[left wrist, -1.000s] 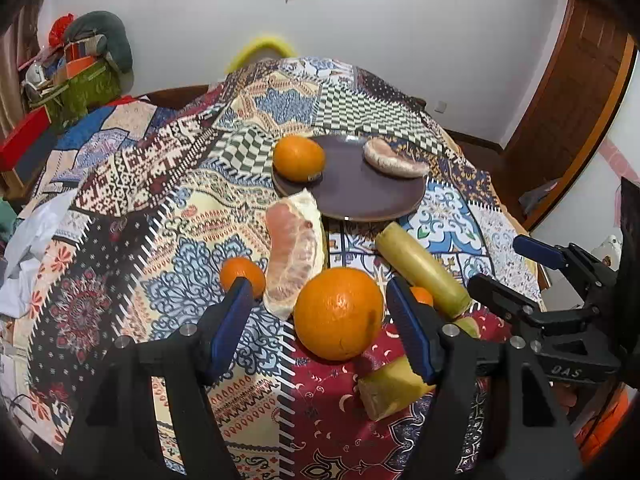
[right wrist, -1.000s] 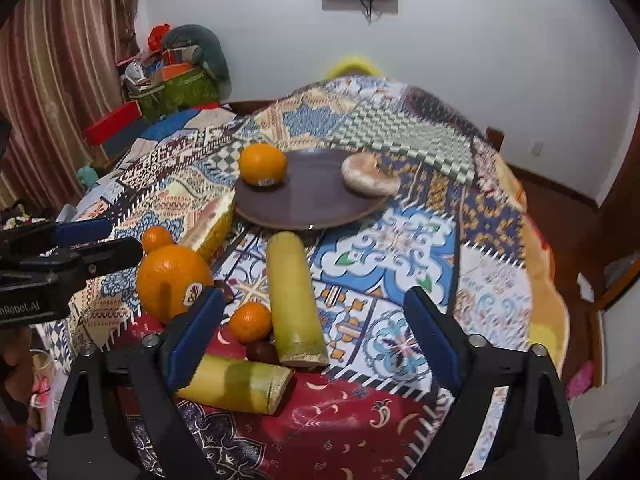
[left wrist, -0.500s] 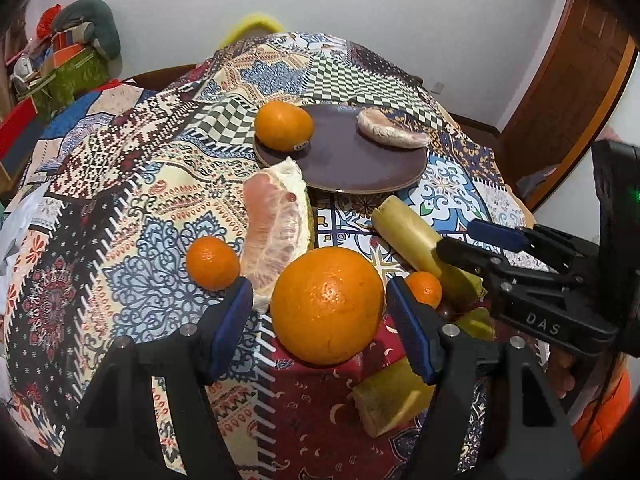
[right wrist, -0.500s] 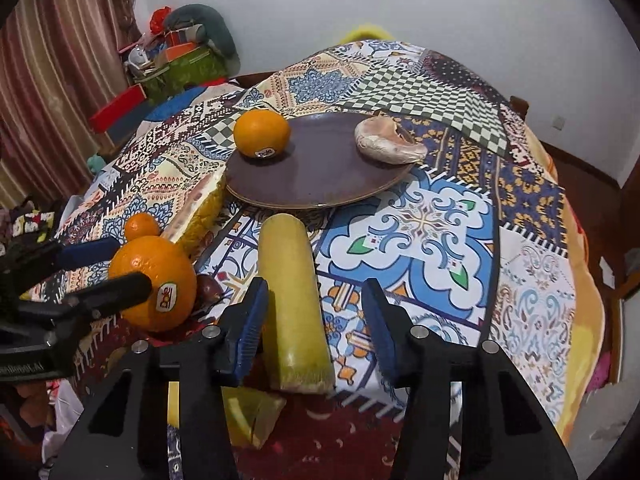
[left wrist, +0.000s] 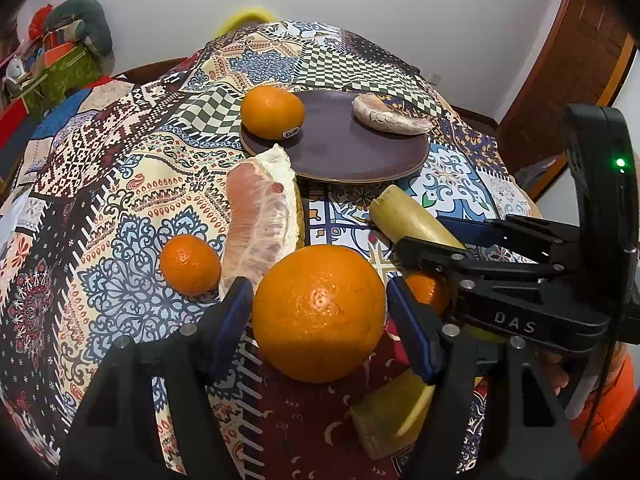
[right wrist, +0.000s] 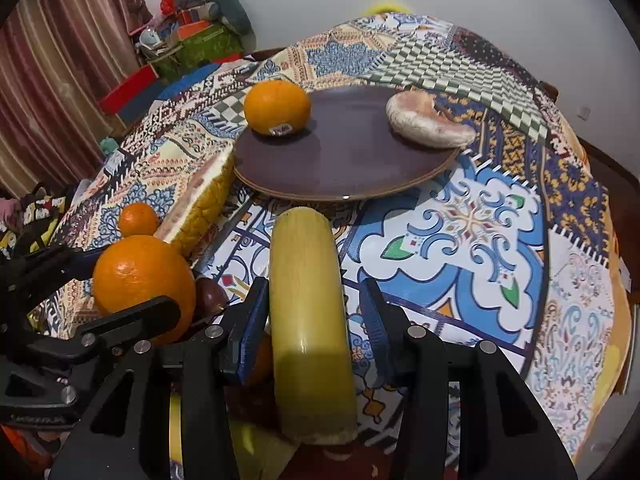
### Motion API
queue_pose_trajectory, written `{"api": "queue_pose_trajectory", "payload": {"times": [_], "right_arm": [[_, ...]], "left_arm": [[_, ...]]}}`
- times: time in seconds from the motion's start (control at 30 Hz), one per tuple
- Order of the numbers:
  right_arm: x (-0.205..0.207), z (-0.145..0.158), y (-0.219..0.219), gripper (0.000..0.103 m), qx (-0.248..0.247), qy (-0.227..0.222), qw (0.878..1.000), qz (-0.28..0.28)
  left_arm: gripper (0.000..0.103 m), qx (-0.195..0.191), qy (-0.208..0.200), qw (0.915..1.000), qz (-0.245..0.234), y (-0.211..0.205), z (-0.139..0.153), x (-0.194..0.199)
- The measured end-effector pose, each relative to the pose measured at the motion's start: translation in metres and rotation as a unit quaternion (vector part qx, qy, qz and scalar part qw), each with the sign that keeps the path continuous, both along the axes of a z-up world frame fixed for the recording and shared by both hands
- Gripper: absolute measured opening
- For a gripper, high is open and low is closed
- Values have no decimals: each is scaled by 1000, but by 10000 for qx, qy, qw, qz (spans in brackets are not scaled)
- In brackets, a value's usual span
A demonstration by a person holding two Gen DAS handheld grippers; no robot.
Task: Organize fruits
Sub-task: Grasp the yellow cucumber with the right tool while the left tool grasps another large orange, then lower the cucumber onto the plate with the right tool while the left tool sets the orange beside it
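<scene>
My left gripper is shut on a large orange, its blue pads against both sides. My right gripper straddles a yellow-green sugarcane stick; its jaws stand close on either side with small gaps. A dark purple plate holds a stickered orange and a pomelo segment. A pomelo wedge and a small mandarin lie left of the large orange. Another mandarin and a second cane piece lie at the right.
The round table carries a patchwork cloth. A dark small fruit sits between the large orange and the cane. Clutter and boxes stand beyond the table's left side, a wooden door at the right.
My left gripper moved in and closed on the large orange. My right gripper moved forward over the cane stick and its jaws narrowed around it.
</scene>
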State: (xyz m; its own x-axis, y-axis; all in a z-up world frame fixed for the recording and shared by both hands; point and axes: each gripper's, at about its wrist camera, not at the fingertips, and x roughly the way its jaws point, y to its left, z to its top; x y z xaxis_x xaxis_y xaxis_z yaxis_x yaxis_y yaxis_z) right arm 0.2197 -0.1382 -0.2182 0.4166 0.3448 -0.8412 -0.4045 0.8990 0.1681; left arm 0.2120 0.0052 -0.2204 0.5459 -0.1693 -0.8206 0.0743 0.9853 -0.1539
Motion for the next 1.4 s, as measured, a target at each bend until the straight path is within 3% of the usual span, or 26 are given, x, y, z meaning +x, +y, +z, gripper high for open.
{"api": "queue_pose_trajectory", "payload": {"times": [0.1, 0.5, 0.83, 1.13, 1.4], "right_arm": [[1, 1, -2, 34, 136, 51, 9999, 27], [-13, 9, -28, 34, 17, 135, 9997, -200], [-24, 4, -29, 34, -188, 176, 9997, 11], [-26, 9, -29, 33, -169, -58, 9998, -111], [-23, 34, -33, 33, -39, -369, 9990, -233]], "left_arm": [[69, 7, 14, 10000, 15, 0, -3, 2], [67, -19, 11, 10000, 25, 1, -2, -1], [66, 69, -3, 10000, 16, -1, -1, -2], [66, 82, -59, 9999, 48, 0, 6, -4], [66, 77, -433, 9989, 132, 6, 35, -3]]}}
